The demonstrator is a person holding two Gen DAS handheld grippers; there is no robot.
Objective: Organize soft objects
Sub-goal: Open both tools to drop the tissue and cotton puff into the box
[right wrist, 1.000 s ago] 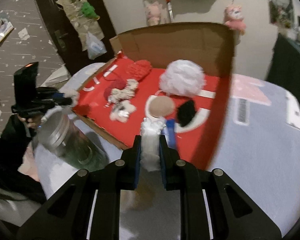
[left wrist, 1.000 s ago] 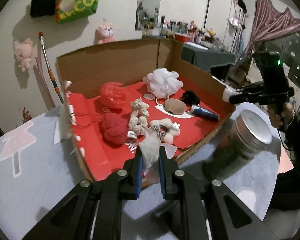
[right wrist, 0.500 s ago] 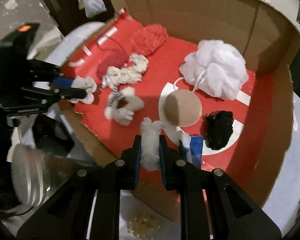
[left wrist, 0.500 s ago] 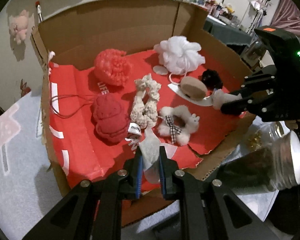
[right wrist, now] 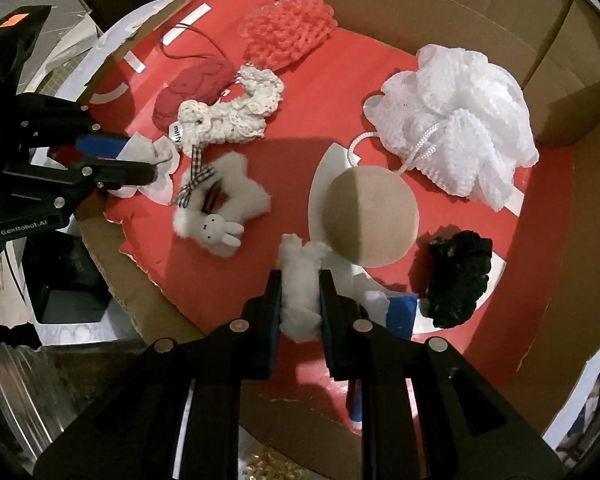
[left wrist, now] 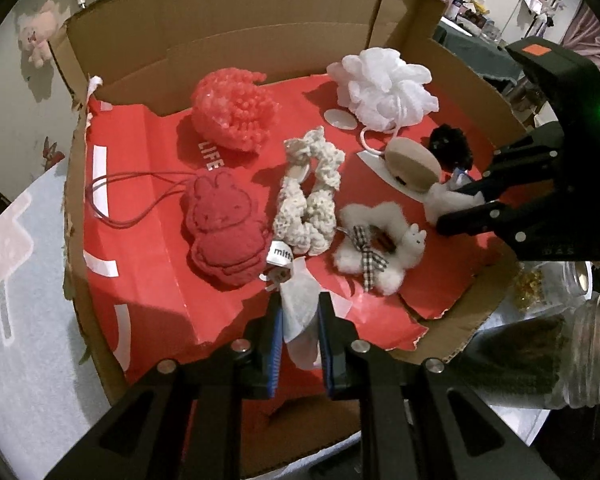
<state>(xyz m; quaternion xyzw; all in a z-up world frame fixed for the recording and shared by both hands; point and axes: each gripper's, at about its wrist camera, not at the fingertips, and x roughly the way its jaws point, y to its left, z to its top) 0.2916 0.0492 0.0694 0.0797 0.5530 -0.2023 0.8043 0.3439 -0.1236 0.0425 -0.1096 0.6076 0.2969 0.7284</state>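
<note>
A cardboard box (left wrist: 228, 40) with a red liner holds soft things: a white bath pouf (left wrist: 384, 80), a coral knit piece (left wrist: 230, 114), a red plush bunny (left wrist: 224, 228), a cream crochet scrunchie (left wrist: 308, 200), a white fluffy scrunchie (left wrist: 374, 246), a tan round sponge (right wrist: 366, 216) and a black scrunchie (right wrist: 458, 278). My left gripper (left wrist: 299, 314) is shut on a white tissue-like cloth (left wrist: 298, 300) over the box's near edge. My right gripper (right wrist: 300, 292) is shut on a white cotton wad (right wrist: 300, 276) just beside the tan sponge.
A glass jar (left wrist: 548, 356) with a metal lid lies outside the box at the right. The box walls rise at the back and sides. A blue item (right wrist: 400, 312) lies under my right fingers. Plush toys hang on the wall behind.
Both grippers moved forward and down from outside the box to over its red floor, each still holding its white piece. The right one now reaches the tan sponge.
</note>
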